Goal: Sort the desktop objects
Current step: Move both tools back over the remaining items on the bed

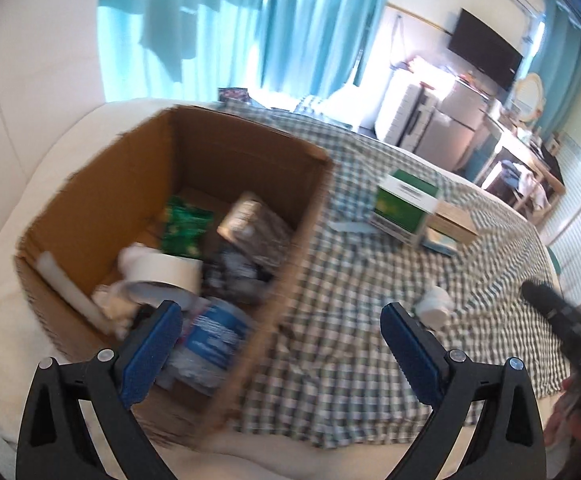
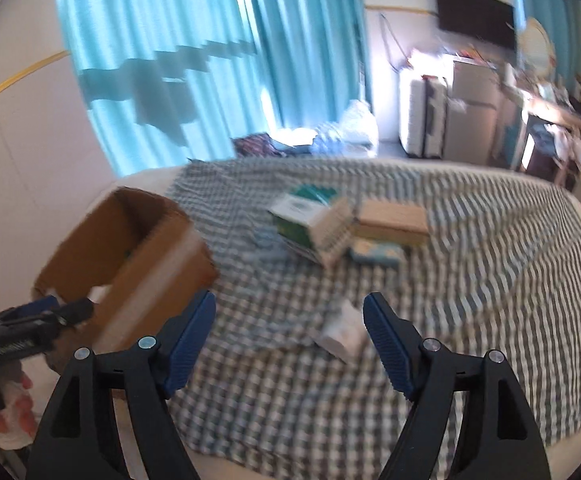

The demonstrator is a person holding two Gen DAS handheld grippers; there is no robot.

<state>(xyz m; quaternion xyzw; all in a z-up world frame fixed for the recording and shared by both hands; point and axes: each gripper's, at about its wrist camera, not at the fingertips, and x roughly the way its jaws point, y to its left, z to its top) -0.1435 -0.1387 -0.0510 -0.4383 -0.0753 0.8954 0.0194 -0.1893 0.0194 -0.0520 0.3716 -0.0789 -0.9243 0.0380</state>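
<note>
One brown cardboard box [image 1: 102, 196], both grippers spread; small white bottle [image 2: 344, 334] just ahead between right gripper [image 2: 289, 340] jaws, left gripper [image 1: 281, 344] empty.

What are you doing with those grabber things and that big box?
A person is tidying up, one grabber in each hand. Stuff from the checkered cloth goes into the cardboard box, which already holds a tape roll, a green packet and more. Right now both grabbers are open and empty. The left gripper is by the box; the right gripper points at a small white bottle lying on the cloth. A green and white box and a wooden box wait farther back.
</note>
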